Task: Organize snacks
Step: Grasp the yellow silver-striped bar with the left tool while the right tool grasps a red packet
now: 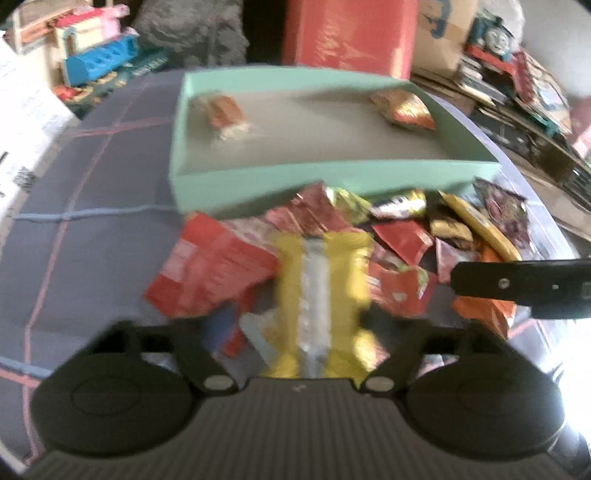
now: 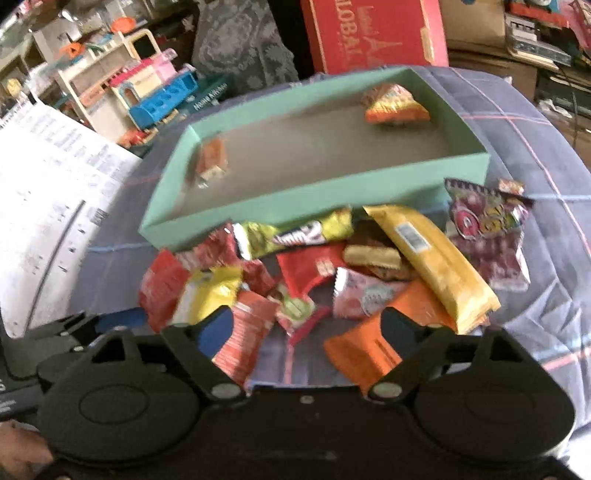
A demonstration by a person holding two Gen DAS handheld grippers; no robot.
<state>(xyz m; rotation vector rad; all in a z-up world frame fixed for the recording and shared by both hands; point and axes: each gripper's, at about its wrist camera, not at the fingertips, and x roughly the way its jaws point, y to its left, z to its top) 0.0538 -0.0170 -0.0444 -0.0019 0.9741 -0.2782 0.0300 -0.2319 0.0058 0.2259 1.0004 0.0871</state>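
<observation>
A heap of snack packets (image 1: 369,251) (image 2: 332,273) lies on a blue plaid cloth (image 1: 92,192) in front of a mint-green box (image 1: 332,177) (image 2: 295,192). Inside the box are an orange-brown packet (image 1: 221,110) (image 2: 210,158) at the left and an orange-gold packet (image 1: 402,107) (image 2: 395,103) at the right. My left gripper (image 1: 303,325) is low over the heap, open, with a yellow packet (image 1: 321,288) between its jaws; blur hides any contact. My right gripper (image 2: 306,325) is open over the heap's near side, an orange packet (image 2: 362,350) by its right finger. Its black finger (image 1: 517,286) shows in the left wrist view.
A red carton (image 1: 351,33) (image 2: 373,33) stands behind the box. Toys (image 1: 96,59) (image 2: 147,96) and printed sheets (image 2: 55,203) crowd the left. Cardboard, books and a toy train (image 1: 495,33) pile up at the right. A hand (image 2: 18,454) shows at the bottom left.
</observation>
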